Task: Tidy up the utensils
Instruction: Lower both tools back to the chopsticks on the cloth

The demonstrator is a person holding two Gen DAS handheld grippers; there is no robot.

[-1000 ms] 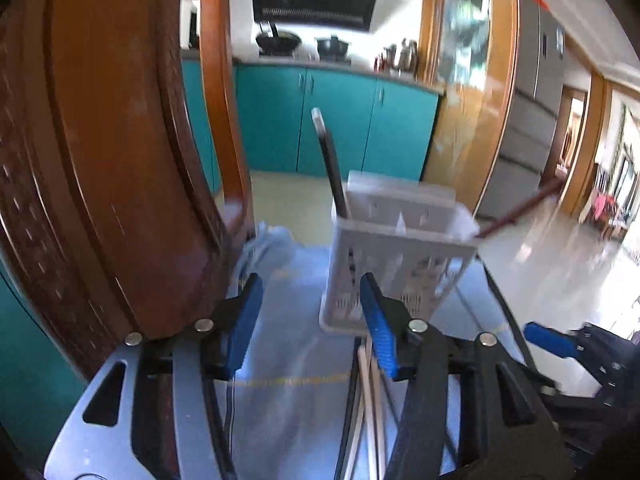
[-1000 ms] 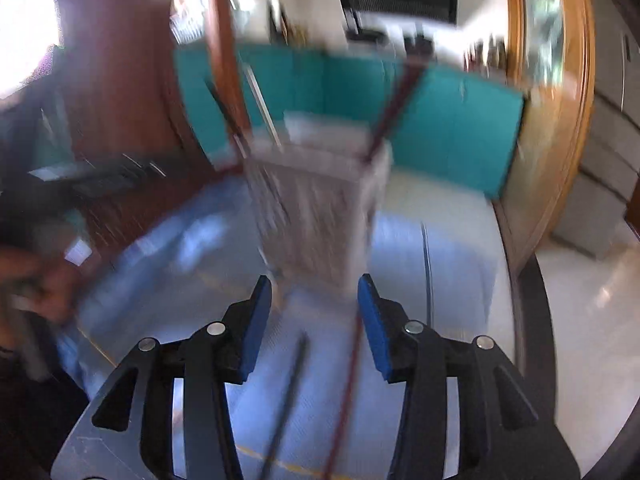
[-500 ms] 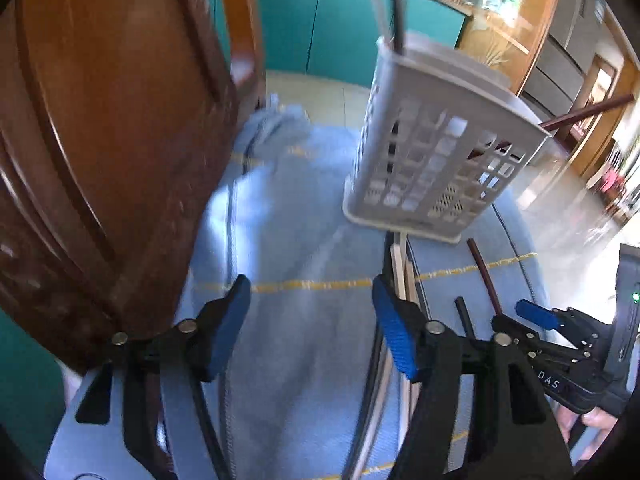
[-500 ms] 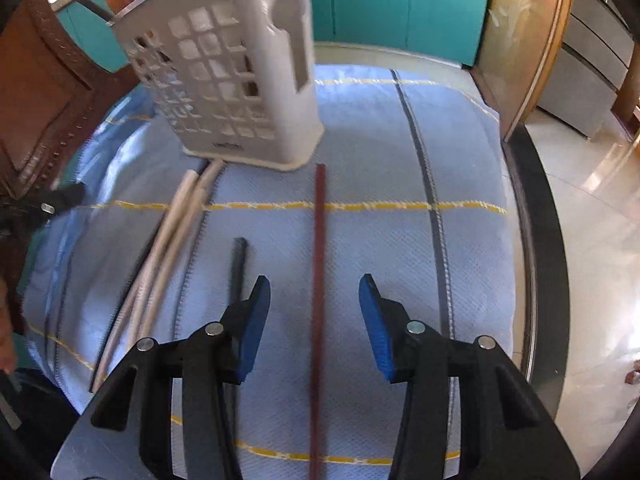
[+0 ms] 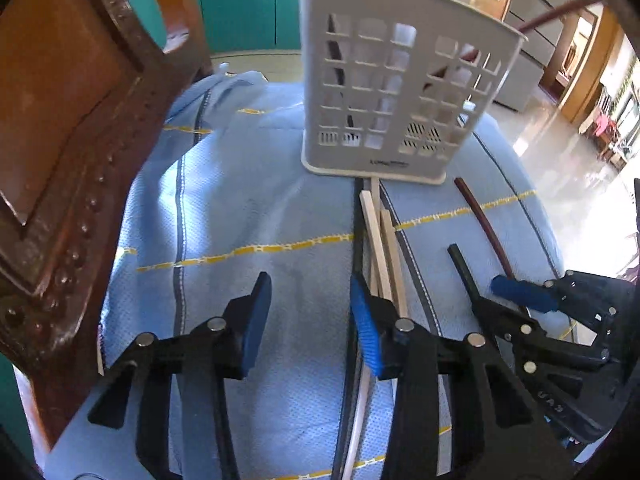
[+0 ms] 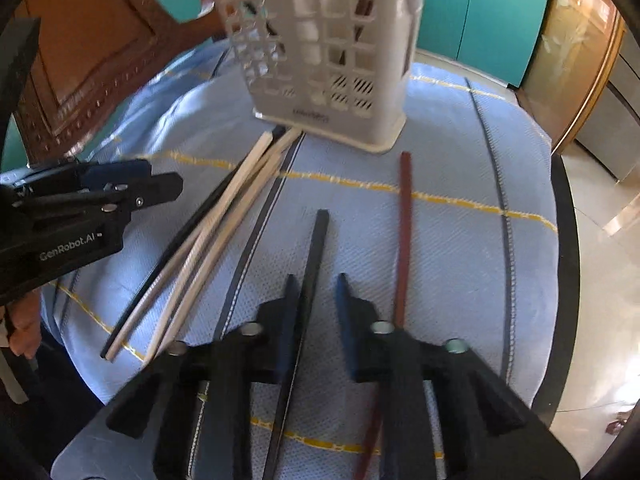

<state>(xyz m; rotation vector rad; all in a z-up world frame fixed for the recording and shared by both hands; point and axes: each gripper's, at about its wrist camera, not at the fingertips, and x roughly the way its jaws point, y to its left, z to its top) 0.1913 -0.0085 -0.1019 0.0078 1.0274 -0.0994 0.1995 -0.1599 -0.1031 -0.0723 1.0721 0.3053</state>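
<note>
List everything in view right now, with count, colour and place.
Utensil basket: one, pale grey, upright at the far end of the cloth.
Chopsticks in basket: one black, one red-brown, leaning out.
Light chopsticks: about three, pale wood, bundled in front of the basket.
Black chopsticks: two; one beside the bundle, one apart.
Red-brown chopstick: one, lying on the cloth's right part.
Cloth: one, blue with yellow and dark stripes.
Chair: one, brown wood, left.
Cabinets: teal, background.
Left gripper: open, just been closing, only cloth between.
Right gripper: open, just been closing, around the apart black chopstick.
Hand: one, lower left edge.
</note>
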